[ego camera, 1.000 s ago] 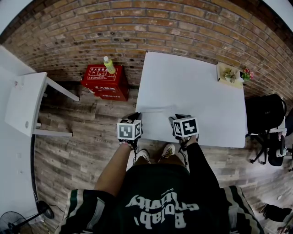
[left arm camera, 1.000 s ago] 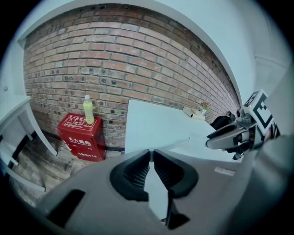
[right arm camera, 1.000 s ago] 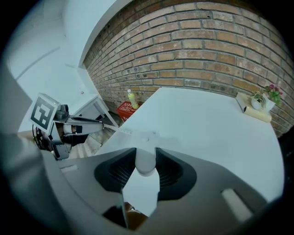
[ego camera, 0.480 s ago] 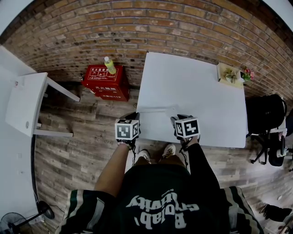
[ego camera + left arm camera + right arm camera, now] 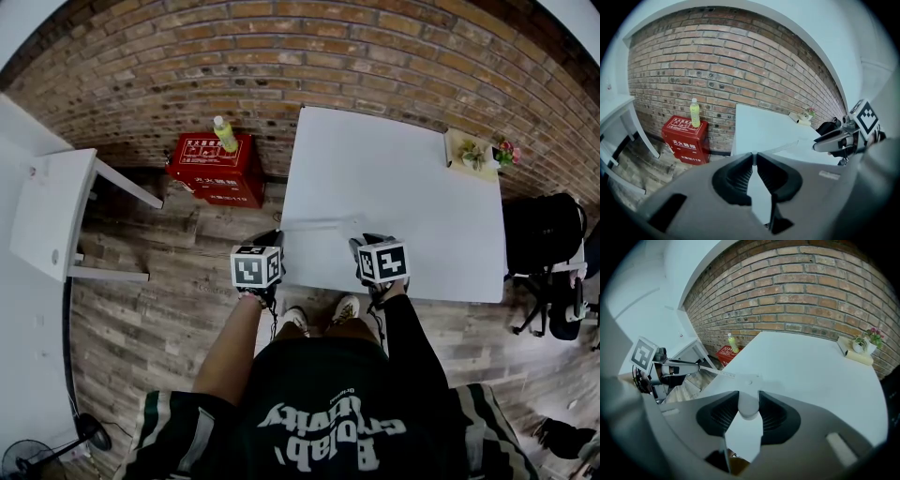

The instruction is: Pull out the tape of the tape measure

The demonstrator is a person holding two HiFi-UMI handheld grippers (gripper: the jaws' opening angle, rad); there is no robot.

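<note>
Clamping the right gripper (image 5: 749, 398) on the pale tape measure case (image 5: 749, 409), jaws standing partly apart and both pads pressing its sides, just inside the near edge of the white desk (image 5: 394, 178). Pinching the tape (image 5: 717, 371) in the left gripper (image 5: 754, 157), jaws almost meeting on the thin strip at their tips, just off the desk's near left corner. Stretching the tape straight across that corner, from left jaws to case. Facing a brick wall, with a red box (image 5: 216, 167) bearing a yellow-green bottle (image 5: 223, 133) sitting off the far left corner.
</note>
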